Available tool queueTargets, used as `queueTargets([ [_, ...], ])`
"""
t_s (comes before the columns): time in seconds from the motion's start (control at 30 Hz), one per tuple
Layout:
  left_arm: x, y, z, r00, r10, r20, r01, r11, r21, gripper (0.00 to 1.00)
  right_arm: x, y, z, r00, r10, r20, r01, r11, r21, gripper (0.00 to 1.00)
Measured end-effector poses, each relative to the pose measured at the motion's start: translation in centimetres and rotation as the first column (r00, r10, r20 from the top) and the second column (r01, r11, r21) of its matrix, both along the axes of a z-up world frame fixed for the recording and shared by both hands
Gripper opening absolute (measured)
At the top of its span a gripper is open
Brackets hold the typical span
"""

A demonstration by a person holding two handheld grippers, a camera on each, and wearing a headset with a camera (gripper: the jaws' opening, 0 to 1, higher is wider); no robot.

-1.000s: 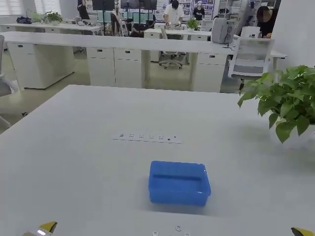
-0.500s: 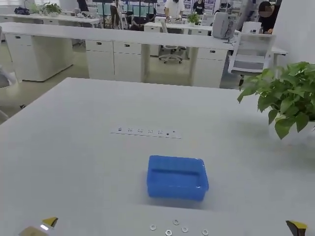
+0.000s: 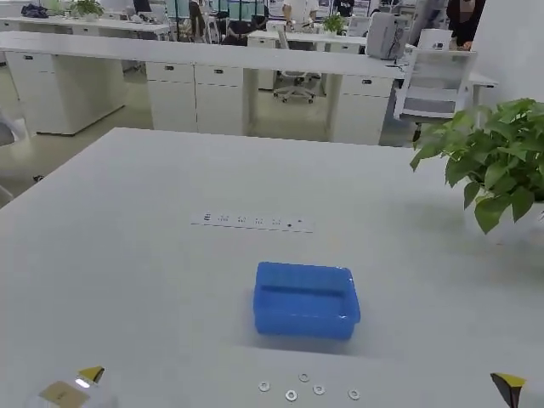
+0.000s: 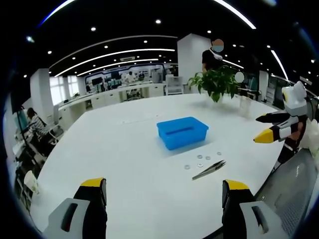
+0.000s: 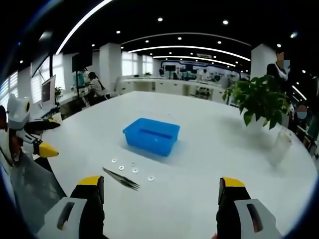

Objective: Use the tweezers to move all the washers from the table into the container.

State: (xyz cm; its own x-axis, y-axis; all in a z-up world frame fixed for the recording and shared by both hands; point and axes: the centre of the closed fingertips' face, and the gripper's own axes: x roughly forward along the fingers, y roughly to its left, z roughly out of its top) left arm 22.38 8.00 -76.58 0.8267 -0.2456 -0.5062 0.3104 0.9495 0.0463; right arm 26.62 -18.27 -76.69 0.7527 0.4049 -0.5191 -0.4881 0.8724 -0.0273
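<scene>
While both grippers hang above the near edge of the broad white worktop (image 3: 127, 255), neither holds anything. Seen from its own camera, the left gripper (image 4: 163, 188) has its black, yellow-tipped fingers (image 4: 92, 199) spread wide, with only bare worktop between them. The right gripper (image 5: 160, 183) is released in the same way, its fingers (image 5: 230, 199) far apart and empty. In the head view a yellow tip of the left gripper (image 3: 89, 374) shows at the bottom left corner and a tip of the right gripper (image 3: 508, 384) at the bottom right, well apart from each other.

Five small silver metal washers (image 3: 291, 395) lie loose on the worktop in a short scattered row, just on the near side of the blue rectangular plastic container (image 3: 306, 299) and apart from its wall. The left gripper view shows the slim metal tweezers (image 4: 208, 170) lying flat just beside the washers (image 4: 200, 165), on the side away from the container (image 4: 182, 132). In the right gripper view the tweezers (image 5: 121, 178) lie at a slant, close to the washers (image 5: 134, 170) but not touched by either gripper.

Beyond the container a white power strip (image 3: 252, 222) sits flush in the worktop, and a leafy green potted plant (image 3: 501, 161) stands at the far right.
</scene>
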Motion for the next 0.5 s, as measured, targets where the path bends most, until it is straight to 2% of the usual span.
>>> queueTargets([
  [0.37, 0.6, 0.0, 0.3, 1.000, -0.018, -0.002, 0.018, 1.000, 0.015, 0.98, 0.0, 0.6, -0.6, 1.000, 0.017, -0.022, -0.017, 1.000, 0.011, 0.94],
  [0.5, 1.2, -0.5, 0.7, 0.999, -0.047, -0.004, 0.047, 0.999, 0.009, 0.90, 0.1, 0.8, -0.7, 0.999, 0.023, -0.028, -0.023, 1.000, 0.010, 0.94],
])
